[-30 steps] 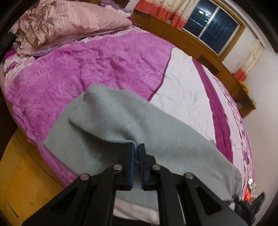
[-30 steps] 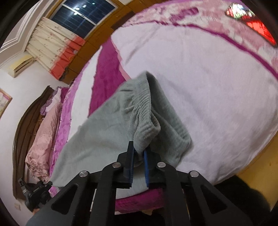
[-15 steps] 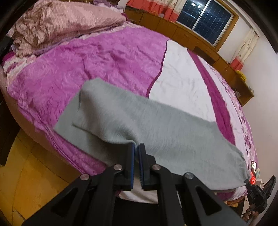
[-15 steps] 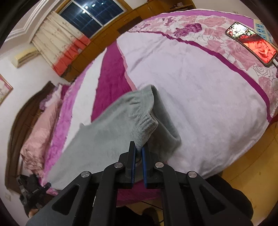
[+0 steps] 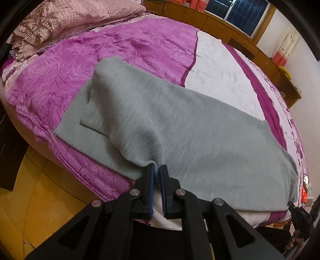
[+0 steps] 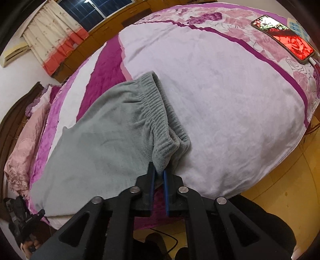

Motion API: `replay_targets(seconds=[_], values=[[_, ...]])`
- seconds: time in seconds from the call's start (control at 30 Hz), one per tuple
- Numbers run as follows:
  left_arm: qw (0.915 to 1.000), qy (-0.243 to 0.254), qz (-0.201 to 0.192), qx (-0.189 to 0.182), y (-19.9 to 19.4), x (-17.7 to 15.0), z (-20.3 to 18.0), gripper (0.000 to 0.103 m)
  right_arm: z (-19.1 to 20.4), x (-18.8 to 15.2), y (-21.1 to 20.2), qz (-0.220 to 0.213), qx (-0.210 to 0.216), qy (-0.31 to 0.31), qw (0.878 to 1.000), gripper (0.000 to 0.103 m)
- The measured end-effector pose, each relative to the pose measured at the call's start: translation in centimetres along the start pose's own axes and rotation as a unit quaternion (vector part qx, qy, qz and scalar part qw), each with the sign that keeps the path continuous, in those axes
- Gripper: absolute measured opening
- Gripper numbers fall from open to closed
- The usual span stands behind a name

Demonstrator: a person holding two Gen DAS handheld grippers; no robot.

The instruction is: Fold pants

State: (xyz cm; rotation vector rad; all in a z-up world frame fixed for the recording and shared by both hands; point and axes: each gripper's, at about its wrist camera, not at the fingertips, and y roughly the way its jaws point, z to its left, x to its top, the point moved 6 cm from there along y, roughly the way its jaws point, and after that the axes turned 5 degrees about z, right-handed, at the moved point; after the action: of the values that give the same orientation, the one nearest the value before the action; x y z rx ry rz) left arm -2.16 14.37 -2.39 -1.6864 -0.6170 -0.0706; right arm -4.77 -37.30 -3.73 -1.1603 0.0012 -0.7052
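Down come both hands, and the grey pants [image 5: 180, 128] that hung lifted a second ago now lie spread across the bed [image 5: 140, 46], legs doubled one over the other. Left gripper [image 5: 157, 170] is clamped on a leg-side fold of the fabric, blue pads nearly together with a peak of cloth pinched at the tips. Right gripper [image 6: 158, 174] is closed tight on the ribbed waistband [image 6: 156, 112], a corner of it bunched between the pads. From there the pants run along the near edge of the bed, waistband end on the white panel, leg ends on the magenta rose-patterned cover. Beyond, a pink quilt [image 5: 66, 18] is heaped at the head of the bed. A phone [image 6: 284, 38] with a red screen lies on the floral border, well apart from the pants. Yellow floor [image 5: 36, 200] shows below the mattress edge.
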Motion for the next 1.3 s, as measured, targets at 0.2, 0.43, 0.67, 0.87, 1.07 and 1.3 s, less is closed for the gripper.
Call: replay_targets(seconds=[0.2,0.43,0.67,0.87,1.07,1.3], values=[[0.9998,-0.018,-0.004,-0.011,-1.6,-0.1,1.5,0.01,0.3,-0.4,-0.2,-0.005,-0.016,-0.017,1.0,0.003],[0.9965,-0.06,-0.055,0.017,-4.5,0.7,6.5,0.011,1.2,-1.2,-1.2,0.003,-0.043,-0.041,0.998,0.008],[0.9942,-0.064,-0.083,0.021,-4.4,2.9,7.8,0.014,3.4,-1.7,-3.7,-0.02,-0.055,-0.078,0.995,0.008],[0.9971,-0.028,-0.065,0.029,-2.2,4.1,7.1,0.026,5.3,-0.8,-4.6,-0.05,-0.055,-0.106,0.992,0.015],[0.9974,-0.016,-0.055,0.043,-0.4,4.3,6.9,0.032,5.9,-0.2,-2.6,-0.046,-0.053,-0.123,0.99,0.016],[0.997,0.007,-0.066,0.041,0.2,4.5,6.5,0.032,5.7,0.2,0.8,-0.037,-0.054,-0.12,0.991,0.016]])
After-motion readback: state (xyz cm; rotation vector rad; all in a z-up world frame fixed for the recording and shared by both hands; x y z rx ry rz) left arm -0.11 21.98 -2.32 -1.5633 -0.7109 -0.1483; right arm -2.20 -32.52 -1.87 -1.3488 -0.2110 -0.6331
